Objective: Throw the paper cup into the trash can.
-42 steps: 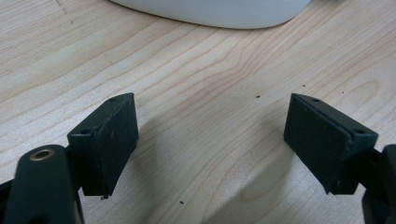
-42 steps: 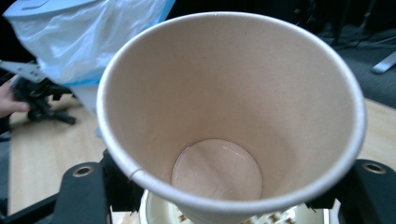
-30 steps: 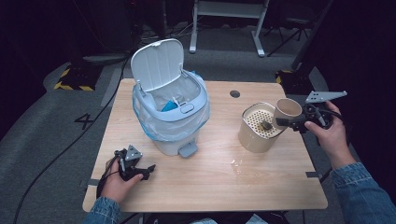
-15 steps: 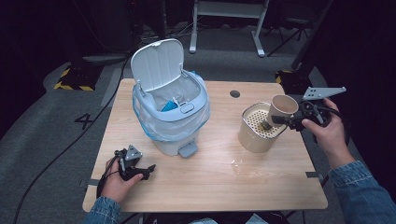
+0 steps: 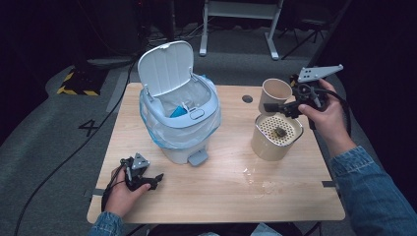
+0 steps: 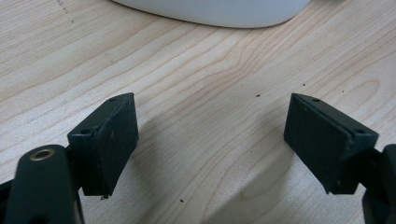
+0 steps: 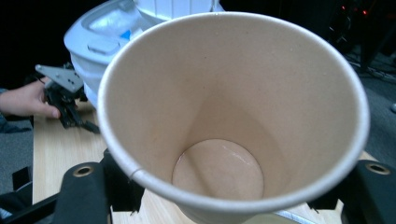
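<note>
— Above the table's far right side, what is held, as seen from the high view?

— A paper cup [image 5: 275,93] is clamped by the right gripper [image 5: 281,106] and kept aloft just over a tan canister [image 5: 275,137] with a perforated insert. The cup is tilted toward the left, its mouth turned partly sideways. It is probably held there so that any dregs fall through the strainer; a small wet patch [image 5: 258,178] is seen on the wooden table [image 5: 221,196] in front of the canister.

— And the right hand's pose?

— The right hand [image 5: 327,115] is raised clear of the table, with the sleeved forearm angled up from the near right edge.

— What else is noted from above?

— A white pedal bin [image 5: 179,118] with its lid propped open stands left of centre, lined with a bag. The left gripper [image 5: 152,181] is rested low at the near left corner.

— What is shown in the left gripper view?

— Both pads are spread wide over bare wood, nothing between them, and the bin's base [image 6: 210,9] lies ahead. It is judged to be parked, waiting.

— And the right gripper view?

— The cup [image 7: 233,116] is looked into directly; it is seen empty, with a faint sheen on the bottom. Its wall is gripped low between the jaws. The left gripper [image 7: 70,109] is visible farther off, beside the bin [image 7: 107,32].
</note>
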A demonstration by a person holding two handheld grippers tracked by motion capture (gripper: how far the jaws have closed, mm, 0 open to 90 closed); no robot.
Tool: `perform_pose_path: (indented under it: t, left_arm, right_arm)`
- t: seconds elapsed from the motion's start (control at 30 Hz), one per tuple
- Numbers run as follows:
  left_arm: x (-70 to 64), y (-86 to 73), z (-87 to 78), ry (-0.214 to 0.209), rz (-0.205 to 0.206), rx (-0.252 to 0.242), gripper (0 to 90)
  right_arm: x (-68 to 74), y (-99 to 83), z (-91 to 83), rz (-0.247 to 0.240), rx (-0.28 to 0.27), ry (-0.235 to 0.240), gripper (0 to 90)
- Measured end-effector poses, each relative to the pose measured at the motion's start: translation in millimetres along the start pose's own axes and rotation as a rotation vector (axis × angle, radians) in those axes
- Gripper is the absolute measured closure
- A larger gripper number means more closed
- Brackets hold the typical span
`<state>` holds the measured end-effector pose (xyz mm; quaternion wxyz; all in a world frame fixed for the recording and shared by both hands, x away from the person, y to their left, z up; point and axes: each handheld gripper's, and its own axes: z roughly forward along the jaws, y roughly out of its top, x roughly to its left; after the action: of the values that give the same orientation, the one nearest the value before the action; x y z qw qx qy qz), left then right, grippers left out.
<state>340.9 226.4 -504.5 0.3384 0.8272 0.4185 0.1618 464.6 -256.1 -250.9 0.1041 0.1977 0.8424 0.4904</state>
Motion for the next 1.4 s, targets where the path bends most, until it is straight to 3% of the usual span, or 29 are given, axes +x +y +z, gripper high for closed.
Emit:
perform_pose_path:
  t: [0.23, 0.43, 0.6, 0.87, 1.13, 1.4]
  left_arm:
    - [0.1, 0.2, -0.2, 0.000, -0.002, 0.003, 17.9]
    - [0.1, 0.4, 0.1, 0.000, -0.004, 0.002, 17.9]
    - [0.2, 0.5, 0.2, 0.001, -0.003, 0.001, 17.8]
    - [0.2, 0.6, 0.1, 0.006, 0.001, -0.001, 17.8]
    - [-0.3, 0.4, 0.2, 0.002, -0.007, 0.001, 17.9]
    - [-0.3, 0.4, 0.2, 0.001, -0.007, 0.001, 17.8]
  right_arm:
    - [0.2, 32.9, 27.8, -0.045, -0.021, 0.085, 30.8]
    - [-3.9, 54.7, 46.8, -0.098, -0.022, 0.116, 30.6]
    - [-2.7, 70.1, 62.8, -0.104, -0.029, 0.167, 30.5]
    - [6.9, 90.8, 96.0, -0.119, -0.017, 0.185, 30.3]
    - [17.1, 108.5, 132.6, -0.125, -0.030, 0.170, 29.9]
    - [25.6, 114.7, 171.7, -0.143, 0.028, 0.148, 29.8]
